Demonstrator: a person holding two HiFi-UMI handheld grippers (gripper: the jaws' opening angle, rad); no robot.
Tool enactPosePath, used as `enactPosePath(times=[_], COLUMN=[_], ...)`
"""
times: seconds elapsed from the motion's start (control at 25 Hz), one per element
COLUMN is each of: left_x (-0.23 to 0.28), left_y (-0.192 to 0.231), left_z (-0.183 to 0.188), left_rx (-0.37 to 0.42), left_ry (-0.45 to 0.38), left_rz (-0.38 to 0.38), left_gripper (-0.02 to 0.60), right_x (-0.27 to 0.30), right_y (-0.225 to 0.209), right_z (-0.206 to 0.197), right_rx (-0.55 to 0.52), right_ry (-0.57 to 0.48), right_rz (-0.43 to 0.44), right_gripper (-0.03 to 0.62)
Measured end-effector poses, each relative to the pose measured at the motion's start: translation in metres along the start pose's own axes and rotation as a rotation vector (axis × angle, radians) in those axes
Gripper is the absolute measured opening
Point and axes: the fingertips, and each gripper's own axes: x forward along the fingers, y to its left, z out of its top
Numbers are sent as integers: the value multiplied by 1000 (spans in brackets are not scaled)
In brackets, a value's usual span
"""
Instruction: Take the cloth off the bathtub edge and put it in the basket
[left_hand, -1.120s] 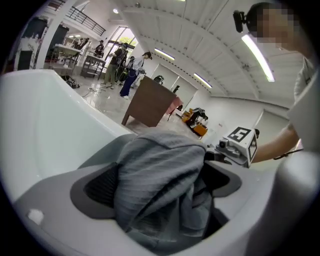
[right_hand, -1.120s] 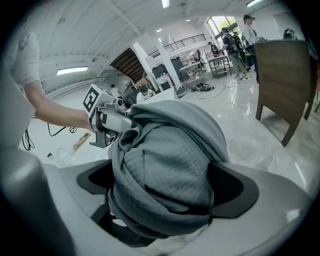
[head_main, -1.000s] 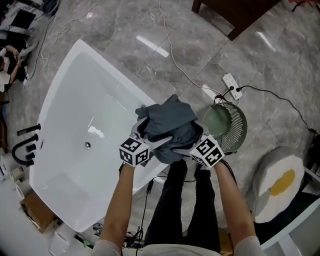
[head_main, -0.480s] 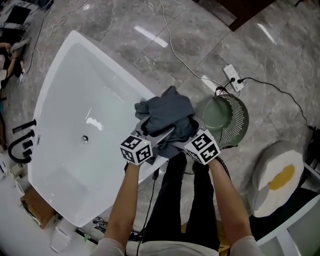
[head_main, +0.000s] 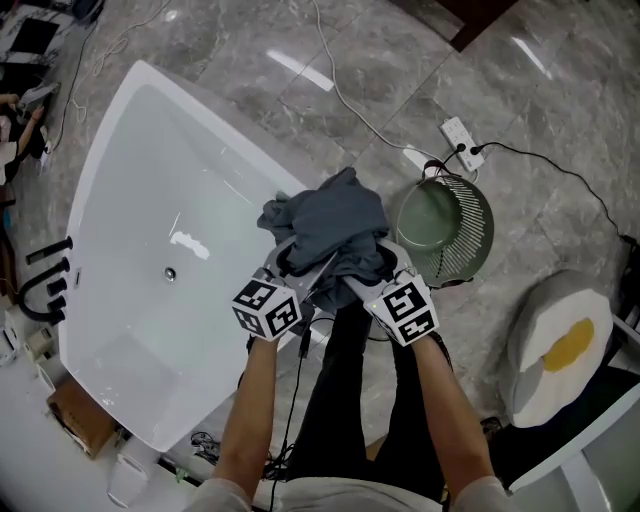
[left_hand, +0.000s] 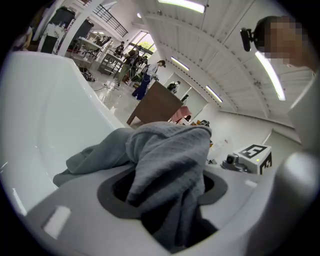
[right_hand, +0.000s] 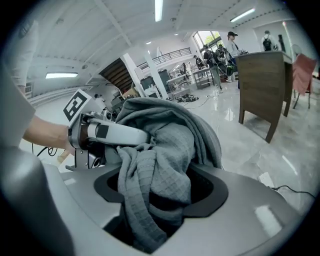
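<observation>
Cloth: the grey waffle-weave cloth (head_main: 335, 222) is hanging in a bunch over the near rim of the white bathtub (head_main: 150, 200); whether it is touching the rim I cannot tell.
Left gripper: the left gripper (head_main: 300, 265) is holding the cloth from the bathtub side. Its jaws have just been closing and are standing about half shut, pressing on a thick fold between them.
Right gripper: the right gripper (head_main: 362, 272) is holding the same bunch from the other side. Its jaws have also just been closing onto a fold.
Basket: the round green ribbed basket (head_main: 482, 240) is standing on the grey marble floor (head_main: 230, 70), just beside the bathtub and near the cloth.
</observation>
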Motion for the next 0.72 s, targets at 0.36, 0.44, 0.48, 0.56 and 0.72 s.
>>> enactPosePath(times=[0.36, 0.44, 0.48, 0.56, 0.72], left_x=[-1, 4, 7, 12, 22], left_y=[-48, -62, -69, -83, -106], left_z=[-4, -4, -4, -5, -9], left_rx=[108, 131, 142, 156, 172], left_ry=[11, 6, 4, -4, -21], left_rz=[1, -3, -4, -2, -12], left_gripper=[290, 288, 286, 284, 282], right_x=[-42, -54, -60, -73, -95], right_y=[8, 5, 2, -3, -13], right_z=[-7, -9, -10, -13, -18], right_rx=[14, 26, 33, 45, 47], right_ry=[-64, -85, -96, -116, -151], right_rz=[32, 40, 45, 51, 44], right_gripper=[181, 178, 178, 174, 169])
